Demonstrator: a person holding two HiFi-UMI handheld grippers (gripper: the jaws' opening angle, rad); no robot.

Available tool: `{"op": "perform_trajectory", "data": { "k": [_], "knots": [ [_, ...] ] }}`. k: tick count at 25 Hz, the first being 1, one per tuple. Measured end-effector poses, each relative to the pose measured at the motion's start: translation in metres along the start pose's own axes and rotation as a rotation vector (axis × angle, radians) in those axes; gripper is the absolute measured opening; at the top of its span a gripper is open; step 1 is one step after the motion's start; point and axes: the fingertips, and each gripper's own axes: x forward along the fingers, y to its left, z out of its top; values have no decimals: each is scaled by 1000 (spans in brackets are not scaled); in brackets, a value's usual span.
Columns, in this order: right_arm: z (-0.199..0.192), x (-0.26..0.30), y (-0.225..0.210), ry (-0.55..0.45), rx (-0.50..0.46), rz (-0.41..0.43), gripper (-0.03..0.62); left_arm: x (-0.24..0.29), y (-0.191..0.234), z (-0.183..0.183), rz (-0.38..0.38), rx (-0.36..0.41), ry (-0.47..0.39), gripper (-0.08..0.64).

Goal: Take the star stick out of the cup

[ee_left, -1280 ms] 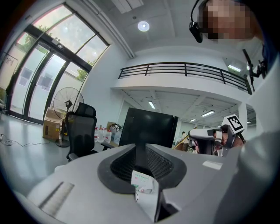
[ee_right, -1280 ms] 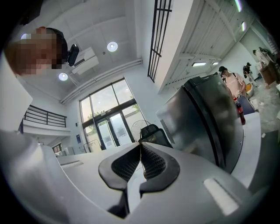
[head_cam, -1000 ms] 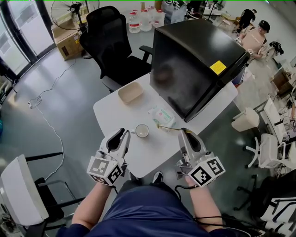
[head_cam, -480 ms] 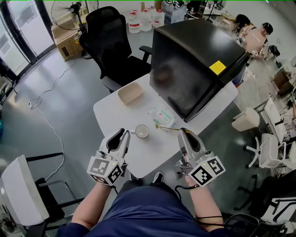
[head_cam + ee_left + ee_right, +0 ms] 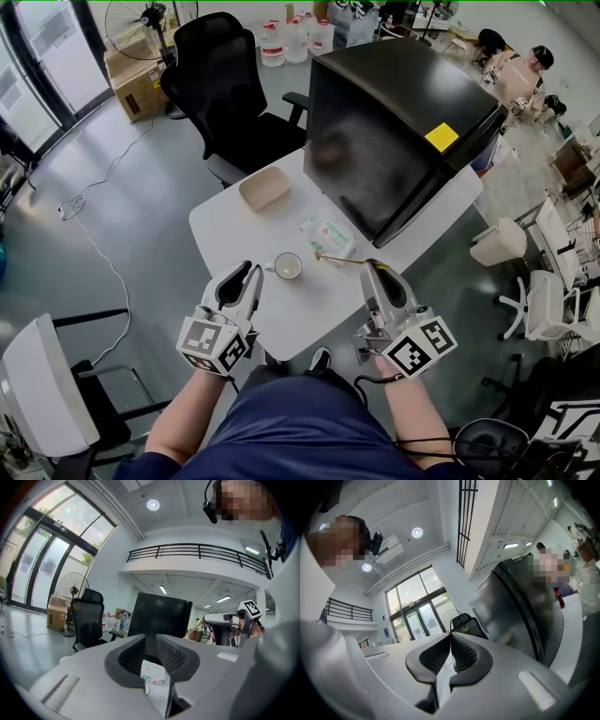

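Over the near edge of the white tabletop (image 5: 234, 230) I hold both claws, one in each hand. My right claw (image 5: 377, 269) is pressed together at its tips on the star stick (image 5: 347, 261): in the right gripper view the two ribbed pads meet, with the thin stick pinched between them. From that claw the stick runs roughly level out to my left, and its far end stops near the cup (image 5: 288, 265) without touching it. The whole stick is outside the cup.

The cup stands upright on the tabletop between my two claws, closer to the left one. My left claw (image 5: 251, 272) has its jaws apart with nothing between them. Through the gap, the left gripper view shows only the tabletop and a packet of wipes (image 5: 328, 234) lying farther back. That packet sits just behind the stick, at the foot of a big black cabinet (image 5: 394, 122) that fills the tabletop's right side. A shallow beige tray (image 5: 264, 187) lies farther off to the left, near a black office chair (image 5: 225, 103).
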Motion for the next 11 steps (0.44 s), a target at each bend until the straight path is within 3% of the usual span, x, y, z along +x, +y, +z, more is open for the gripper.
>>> {"op": "perform_trajectory", "data": {
  "k": [11],
  "knots": [
    [-3, 2, -3, -2, 3, -4, 14, 2, 4, -3, 2, -3, 2, 72]
  ]
}}
